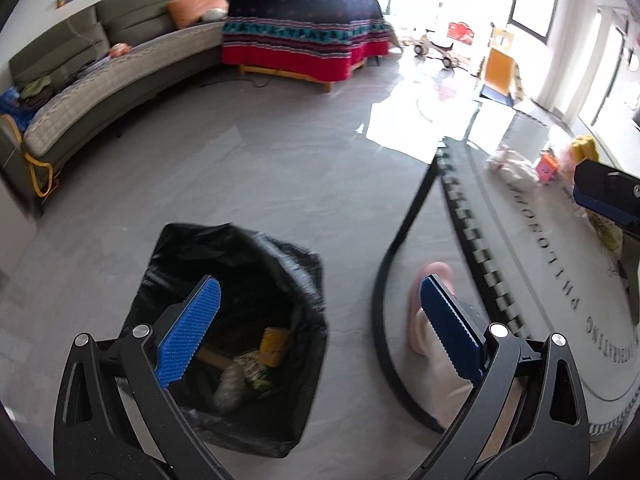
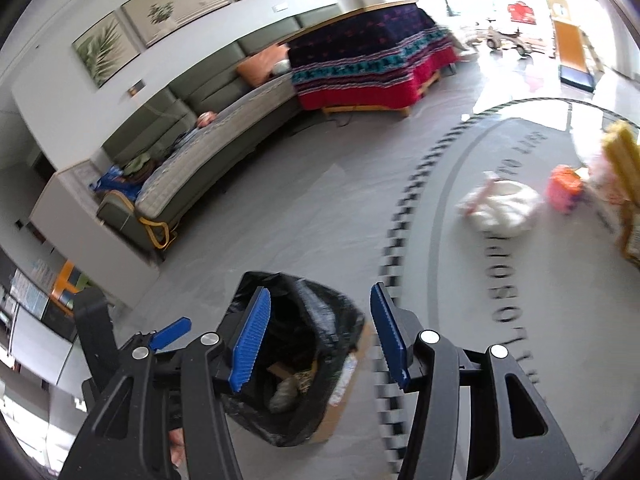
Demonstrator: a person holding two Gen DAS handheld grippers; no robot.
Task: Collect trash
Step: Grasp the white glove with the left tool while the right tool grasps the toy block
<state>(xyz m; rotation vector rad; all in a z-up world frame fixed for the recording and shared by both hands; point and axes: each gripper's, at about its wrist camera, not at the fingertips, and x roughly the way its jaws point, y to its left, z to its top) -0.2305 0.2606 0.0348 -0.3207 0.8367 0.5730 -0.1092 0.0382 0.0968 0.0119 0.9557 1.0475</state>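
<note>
**Both claws spread and empty above the lined trash box**

Nearest the lens in the left wrist view are the blue ribbed pads of the left gripper point(image 1: 320, 324), jaws spread wide with nothing between them. Below its left pad sits the trash box point(image 1: 236, 332), a cardboard carton lined with a black bag point(image 1: 192, 248). Its mouth faces straight up and the carton stands upright on the grey floor point(image 1: 240, 168). Inside lie a yellow packet point(image 1: 274, 340), a printed wrapper and a grey crumpled wad point(image 1: 230, 388). By the right pad a pink slipper point(image 1: 430, 280) on the person's foot rests on the floor, toe pointing away from the camera, next to a black curved band.

The right gripper point(image 2: 320, 334) is likewise spread, holding nothing, with the same bag-lined box point(image 2: 304, 360) seen between and below its pads; the cardboard side point(image 2: 344, 392) shows on the box's right. The left gripper's blue tip appears at the lower left of this view.

Farther off, on the round floor graphic with lettering point(image 2: 508, 280), loose trash lies well apart from the box: a white crumpled bag point(image 2: 500, 204), blurred, its long axis running roughly left to right, a pink-and-orange package point(image 2: 566, 188) beside it, and a yellow item point(image 2: 620, 148) near the right edge. A grey sofa point(image 2: 208, 160) and a red patterned cloth over a table point(image 2: 368, 60) line the back.
</note>
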